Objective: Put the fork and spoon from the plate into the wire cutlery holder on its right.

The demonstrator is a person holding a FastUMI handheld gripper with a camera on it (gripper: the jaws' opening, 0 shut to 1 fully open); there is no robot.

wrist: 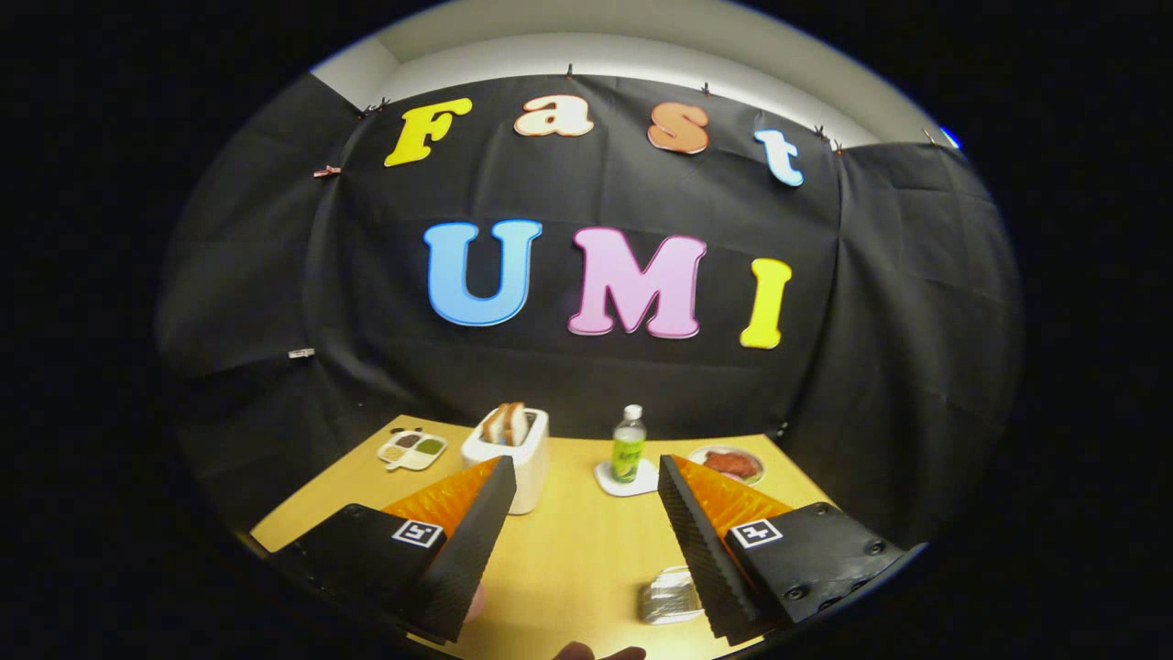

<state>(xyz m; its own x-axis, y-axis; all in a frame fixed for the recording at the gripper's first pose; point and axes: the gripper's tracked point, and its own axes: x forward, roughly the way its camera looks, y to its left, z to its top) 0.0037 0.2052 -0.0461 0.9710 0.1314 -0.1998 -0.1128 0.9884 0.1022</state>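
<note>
My gripper (586, 463) is open, held above the wooden table (568, 550), with nothing between its fingers. Low down, right against the inner side of the right finger (696, 532), sits a small silvery wire object (667, 596) that looks like the cutlery holder; the finger hides part of it. A pinkish rounded edge (476, 600) peeks out beside the left finger (476, 541), and I cannot tell what it is. Another dark rounded shape (596, 653) lies at the table's near edge, too cut off to identify.
Beyond the fingers, a white toaster (513, 454) holds bread slices. A green-labelled bottle (628, 446) stands on a white coaster, and a small plate with red food (729, 463) lies to its right. A divided condiment dish (411, 449) sits at the far left.
</note>
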